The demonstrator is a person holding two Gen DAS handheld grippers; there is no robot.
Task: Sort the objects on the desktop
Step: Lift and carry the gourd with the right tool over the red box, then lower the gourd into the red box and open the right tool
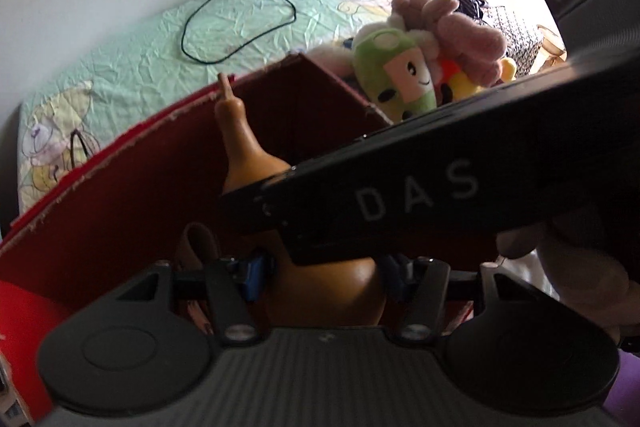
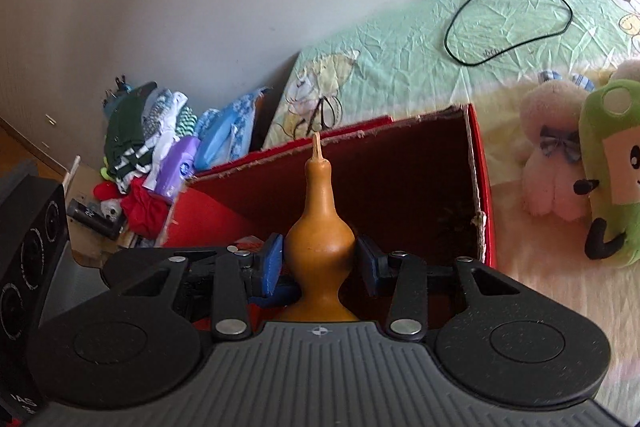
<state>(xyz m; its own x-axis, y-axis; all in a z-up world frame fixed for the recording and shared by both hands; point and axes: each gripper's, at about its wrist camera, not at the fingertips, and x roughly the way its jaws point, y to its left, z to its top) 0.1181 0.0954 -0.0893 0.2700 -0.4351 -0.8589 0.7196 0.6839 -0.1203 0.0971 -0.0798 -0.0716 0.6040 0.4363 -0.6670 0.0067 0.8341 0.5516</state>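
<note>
Your surface is the bed (image 2: 400, 39) with its green printed sheet; the red box (image 2: 476, 187) sits open on it near the bed's left edge, dark inner walls facing both cameras. The gourd (image 2: 320, 227) is the piece in hand: it stands upright, stem up, its lower bulb apparently below the box rim. Right gripper (image 2: 320, 255): blue pads on either flank of the upper bulb, in contact or very nearly, so you appear to have it pinched at a medium opening. Left gripper (image 1: 324, 267): its pads also flank the gourd's lower body, but the right device crosses the left wrist view and dark shadow hides the contact, so I cannot tell whether it is closed. Judgement: this is the placement of the gourd into the box. To do it well, keep the stem vertical, set the base on the floor before letting go, and release one side at a time so the round body does not roll. Both devices point forward and slightly downward, stacked close over the box. Plush toys (image 2: 608, 171) lie just right of the box; leave them.
</note>
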